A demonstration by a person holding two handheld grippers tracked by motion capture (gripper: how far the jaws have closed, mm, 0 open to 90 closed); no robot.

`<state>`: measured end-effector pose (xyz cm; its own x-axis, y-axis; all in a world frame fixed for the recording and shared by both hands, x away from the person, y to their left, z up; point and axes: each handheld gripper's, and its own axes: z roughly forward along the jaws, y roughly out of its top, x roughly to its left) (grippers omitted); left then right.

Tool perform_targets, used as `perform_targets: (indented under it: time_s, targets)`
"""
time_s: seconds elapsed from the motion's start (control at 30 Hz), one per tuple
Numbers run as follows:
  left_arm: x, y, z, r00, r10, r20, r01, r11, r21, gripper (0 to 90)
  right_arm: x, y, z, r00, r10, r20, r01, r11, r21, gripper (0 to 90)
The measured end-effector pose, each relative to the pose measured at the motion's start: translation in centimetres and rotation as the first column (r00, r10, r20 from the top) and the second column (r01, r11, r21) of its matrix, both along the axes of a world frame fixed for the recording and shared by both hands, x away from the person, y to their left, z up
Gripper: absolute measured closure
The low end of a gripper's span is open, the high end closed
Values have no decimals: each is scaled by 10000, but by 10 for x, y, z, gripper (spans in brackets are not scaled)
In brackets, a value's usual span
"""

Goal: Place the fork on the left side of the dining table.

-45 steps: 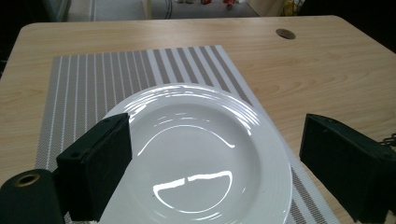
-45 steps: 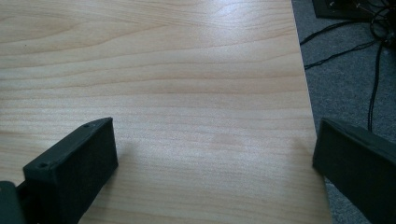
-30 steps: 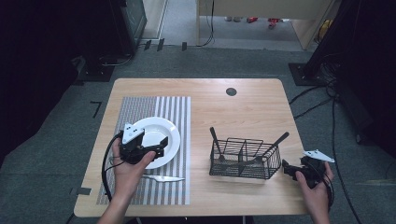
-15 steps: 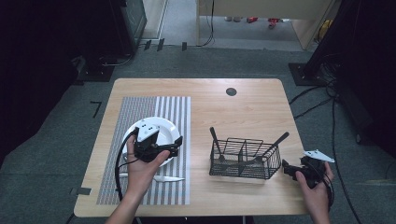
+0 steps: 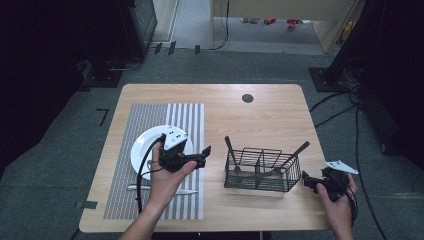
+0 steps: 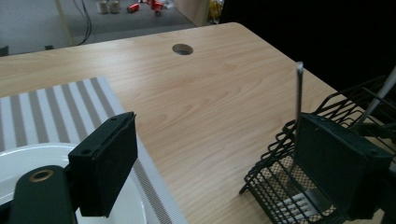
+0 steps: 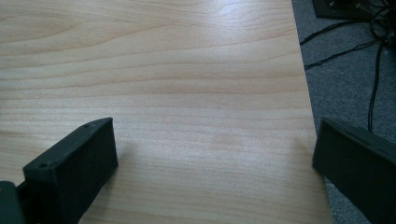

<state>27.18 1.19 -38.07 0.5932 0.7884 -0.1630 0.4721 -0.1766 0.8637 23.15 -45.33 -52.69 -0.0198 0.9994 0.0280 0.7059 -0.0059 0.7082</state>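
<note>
Pale wooden counter (image 5: 260, 115) seen from above, with a striped mat (image 5: 150, 115) on the left half and a white plate (image 5: 145, 145) on it. Black wire basket (image 5: 260, 182) of cutlery right of centre, near the front edge, handles leaning out. Left gripper (image 5: 202, 157) hanging over the plate's right rim, aimed at the basket, jaws wide apart, just closing slightly, nothing between them. Right gripper (image 5: 307, 181) by the front right corner, jaws apart and empty. Knife (image 5: 165, 190) flat on the mat near the front edge. Best done, probably, by lining the jaws up either side of the nearest dark handle (image 5: 228, 146), clear of the wire rim, before closing. From the left gripper view, a thin upright metal handle (image 6: 299, 88) ahead; from above, the full layout instead.
</note>
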Motion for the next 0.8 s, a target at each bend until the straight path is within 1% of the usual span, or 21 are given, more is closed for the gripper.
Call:
perform_targets:
  time_s: [0.07,0.13,0.23,0.43,0.47,0.53,0.67,0.73,0.8]
  targets:
    - [2,-8,-1,9998,-198,-30,198,9998,-39,143,0,0,0,10000,1,0,-1,10000,-2,0]
    - [2,-10,-1,9997,-250,-38,250,9997,-54,144,0,0,0,10000,1,0,-1,10000,-1,0]
    - [5,-18,-2,9989,-459,-118,458,9989,-106,148,0,0,0,10000,-1,-2,1,10000,1,0]
    - [8,-28,-1,9977,-673,-60,672,9977,-47,161,0,0,0,10000,4,-4,-4,10000,1,0]
    - [9,-29,-1,9978,-662,-46,661,9978,-52,171,0,0,0,10000,9,-3,-9,10000,-2,0]
    - [9,-30,0,9980,-627,-25,627,9980,-61,239,0,0,0,10000,8,-3,-8,10000,-5,0]
    - [13,-35,-2,9973,-732,-73,732,9973,-31,277,0,0,0,10000,2,-6,-2,10000,0,0]
    - [14,-37,-3,9972,-744,-113,743,9972,-33,315,0,0,0,10000,-3,-12,3,10000,9,0]
    - [16,-41,-6,9960,-870,-224,869,9962,-45,346,0,0,0,10000,0,-9,1,10000,8,0]
